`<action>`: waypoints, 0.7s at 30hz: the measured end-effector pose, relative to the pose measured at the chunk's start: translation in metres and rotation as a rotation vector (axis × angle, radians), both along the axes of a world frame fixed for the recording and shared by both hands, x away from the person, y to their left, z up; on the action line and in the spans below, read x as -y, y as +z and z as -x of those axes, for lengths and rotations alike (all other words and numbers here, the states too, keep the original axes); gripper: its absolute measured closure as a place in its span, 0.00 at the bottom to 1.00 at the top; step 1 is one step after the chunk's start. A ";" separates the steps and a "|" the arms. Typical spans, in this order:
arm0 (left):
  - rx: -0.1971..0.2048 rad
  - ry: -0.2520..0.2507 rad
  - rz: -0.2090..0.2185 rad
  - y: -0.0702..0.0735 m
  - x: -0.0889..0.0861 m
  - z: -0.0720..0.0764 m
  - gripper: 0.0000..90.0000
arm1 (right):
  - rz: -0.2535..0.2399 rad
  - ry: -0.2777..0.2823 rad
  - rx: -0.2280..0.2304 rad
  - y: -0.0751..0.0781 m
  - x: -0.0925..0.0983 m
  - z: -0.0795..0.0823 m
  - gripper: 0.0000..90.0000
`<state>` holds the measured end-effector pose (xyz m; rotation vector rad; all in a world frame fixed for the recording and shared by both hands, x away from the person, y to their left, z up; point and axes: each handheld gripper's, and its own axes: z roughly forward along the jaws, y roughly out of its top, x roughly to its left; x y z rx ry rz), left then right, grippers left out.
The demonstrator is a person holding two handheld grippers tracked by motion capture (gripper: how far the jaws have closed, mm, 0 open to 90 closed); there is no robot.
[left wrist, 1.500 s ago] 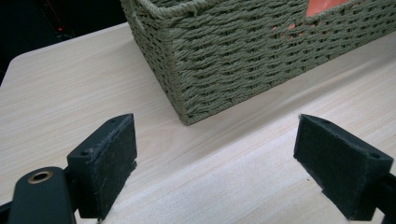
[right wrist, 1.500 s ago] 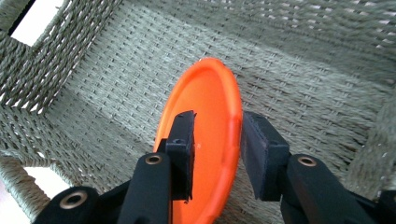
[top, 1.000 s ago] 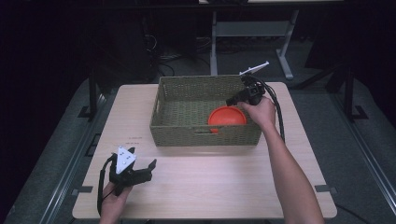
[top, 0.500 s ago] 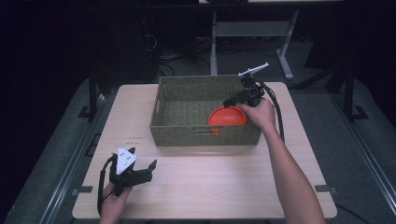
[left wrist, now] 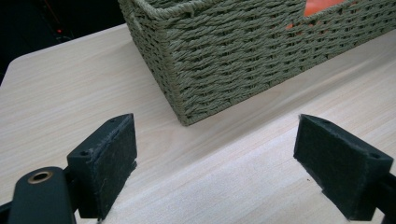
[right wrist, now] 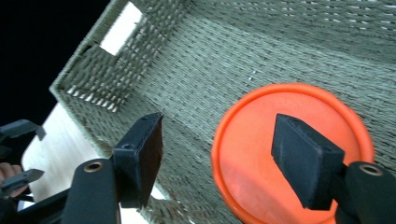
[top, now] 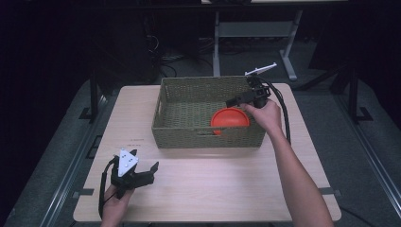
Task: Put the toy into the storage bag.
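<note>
An orange plate (top: 230,118) lies inside a woven green basket (top: 208,137), at its right end against the front wall. My right gripper (top: 232,101) hovers just above it over the basket's right rim. In the right gripper view its jaws (right wrist: 217,128) have just been opening and stand apart. The plate (right wrist: 252,140) lies beyond them on the basket floor (right wrist: 210,56), and no pad presses on it. My left gripper (top: 144,163) rests low at the table's front left, open and holding nothing. Its jaws (left wrist: 217,135) face the basket's corner (left wrist: 243,51).
The basket sits at the back middle of a light wooden table (top: 213,189). Bare tabletop lies in front of it and to both sides. A cable (top: 283,118) trails from the right gripper over the table's right side. Dark floor and a desk frame (top: 255,28) lie beyond.
The right hand has shifted only slightly over the basket's right end. The orange plate and the left gripper have stayed where they were.
</note>
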<state>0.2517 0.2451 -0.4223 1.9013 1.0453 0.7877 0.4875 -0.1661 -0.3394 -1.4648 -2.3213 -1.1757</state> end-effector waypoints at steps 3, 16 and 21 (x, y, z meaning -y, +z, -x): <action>-0.005 0.001 -0.004 0.000 0.000 0.000 0.14 | -0.006 0.005 0.006 0.000 0.002 0.002 0.35; -0.004 0.001 -0.003 0.000 0.000 0.000 0.14 | -0.045 0.029 0.013 0.002 0.005 0.016 0.30; -0.001 0.001 -0.003 0.000 0.000 0.000 0.14 | -0.051 0.047 0.024 0.007 0.005 0.021 0.30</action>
